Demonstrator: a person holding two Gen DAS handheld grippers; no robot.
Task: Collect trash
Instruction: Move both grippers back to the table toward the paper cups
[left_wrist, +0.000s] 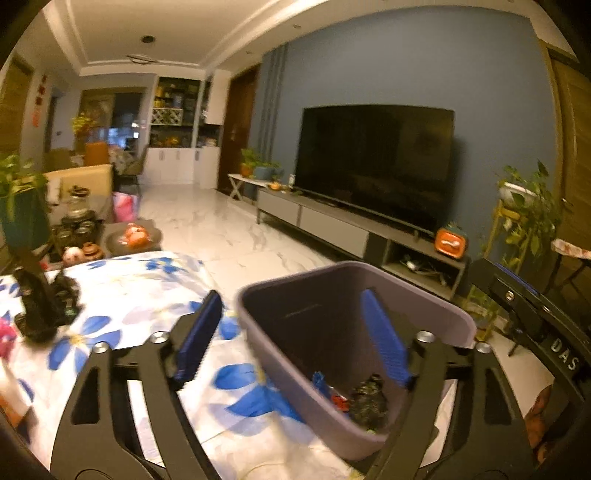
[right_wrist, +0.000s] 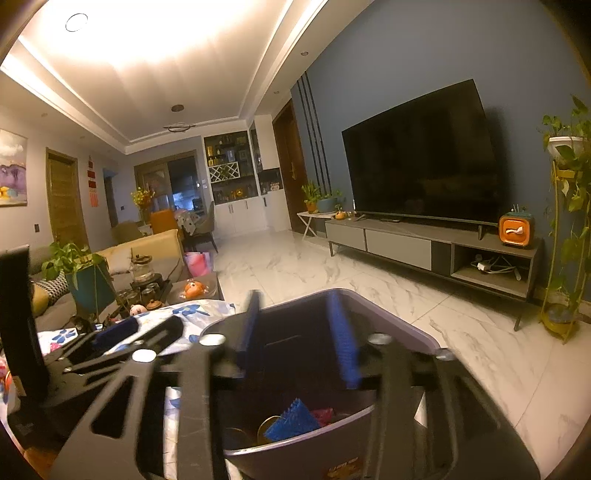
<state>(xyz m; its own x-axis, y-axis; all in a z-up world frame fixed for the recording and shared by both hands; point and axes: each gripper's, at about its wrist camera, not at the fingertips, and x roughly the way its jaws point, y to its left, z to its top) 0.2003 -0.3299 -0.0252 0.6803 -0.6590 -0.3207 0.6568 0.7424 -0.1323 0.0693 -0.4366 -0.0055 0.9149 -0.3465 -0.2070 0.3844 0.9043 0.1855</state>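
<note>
The step looks like the drop: both hand-held grippers are over the bin w/ nothing in them.

The left hand-held gripper (left_wrist: 291, 334) has its jaws wide apart & empty. One blue pad is over the flower cloth (left_wrist: 122, 295), the other is inside the bin (left_wrist: 258, 332). The right hand-held gripper (right_wrist: 297, 338) is partly open & empty too, right over the bin's mouth.

Trash sits at the bottom of the bin: a dark crumpled lump (left_wrist: 369, 400), a blue scrap (right_wrist: 291, 421), a red bit (left_wrist: 340, 402) & something round and gold (right_wrist: 267, 428). The bin stands at the edge of the worktop, at 5 o'clock in the left view.

Next, I think: go look for more trash on the cloth. A dark thing (left_wrist: 40, 302) sits at 9 o'clock in the left view, but it's too blurry to say if it's trash. Pull the pads clear of the bin wall first so it doesn't tip.
</note>
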